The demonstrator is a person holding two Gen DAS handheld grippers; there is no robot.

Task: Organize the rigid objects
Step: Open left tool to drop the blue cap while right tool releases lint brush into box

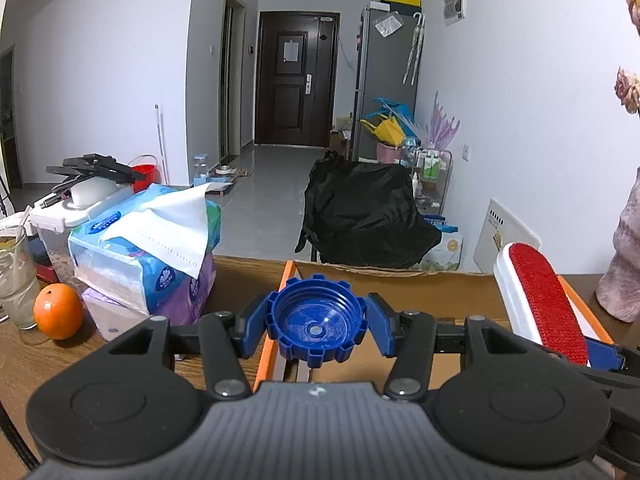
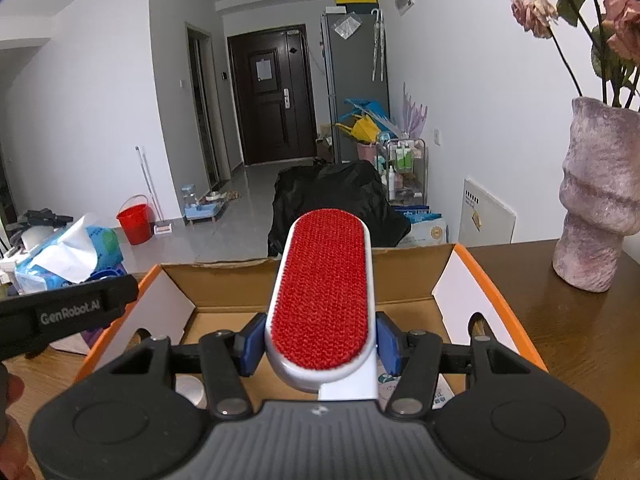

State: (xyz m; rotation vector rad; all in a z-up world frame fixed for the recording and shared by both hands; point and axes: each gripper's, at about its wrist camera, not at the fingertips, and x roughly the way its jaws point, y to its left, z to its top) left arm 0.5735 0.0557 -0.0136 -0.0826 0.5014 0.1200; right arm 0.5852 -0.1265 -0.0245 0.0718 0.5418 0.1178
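We hold the blue cap (image 1: 316, 322) in the left gripper (image 1: 316, 326), jaws clamped on its rim, over the near left corner of the cardboard box (image 2: 224, 280). The right gripper (image 2: 320, 344) pinches the lint brush (image 2: 324, 292) above the box's middle. We judge both should descend inside the walls before release, well clear of the vase (image 2: 596, 192) beyond the box's right side.

Wooden counter (image 2: 580, 320) carrying open cardboard box (image 2: 224, 276), vase (image 2: 596, 200), orange (image 1: 58, 311), tissue packs (image 1: 148, 248), glass (image 1: 16, 280).
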